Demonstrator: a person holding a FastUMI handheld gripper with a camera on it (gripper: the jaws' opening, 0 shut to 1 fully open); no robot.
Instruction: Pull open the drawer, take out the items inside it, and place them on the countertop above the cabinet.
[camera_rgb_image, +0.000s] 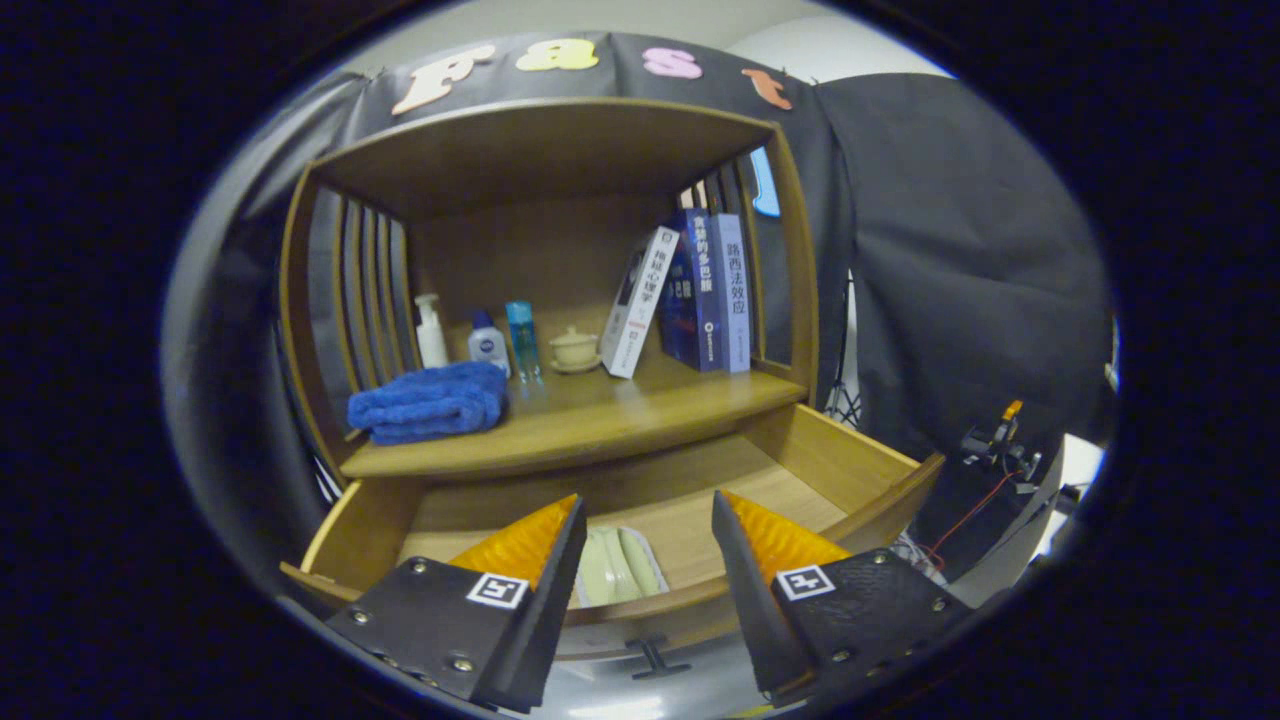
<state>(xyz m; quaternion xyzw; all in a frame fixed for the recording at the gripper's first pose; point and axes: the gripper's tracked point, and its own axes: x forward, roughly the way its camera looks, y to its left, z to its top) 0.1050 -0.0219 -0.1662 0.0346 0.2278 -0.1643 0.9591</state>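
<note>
- Gripper view, read left to right: the cabinet (300, 300) stands ahead of me against the booth's wall, with its slatted side at the far left.
- On the countertop (600, 420), a folded blue towel (430, 402) lies at the left front edge. I judge the bare wood to its right is the sensible landing spot, since the left end is taken.
- Behind the towel stand a pump bottle (431, 332), a small white bottle (487, 343) and a slim blue bottle (522, 340), upright and close together near the back, out of the way of anything set down in front.
- Beside them sits a small lidded cup (575, 348) on a saucer, then books (700, 290), one leaning on the rest, which hold it up.
- Below, the drawer (850, 460) is pulled well out, its handle (652, 660) showing beneath the front; the opening step looks done.
- Inside, a pale green item (620, 565) lies on the drawer floor near the front, between my fingers and just beyond them. I cannot tell exactly what it is.
- My gripper (648, 520) hangs over the drawer front with its fingers well apart and holding nothing, a stance that suits coming down around the item.
- Risk, in my judgement: the item lies flat and low, so the fingertips may strike the drawer front or floor.
</note>
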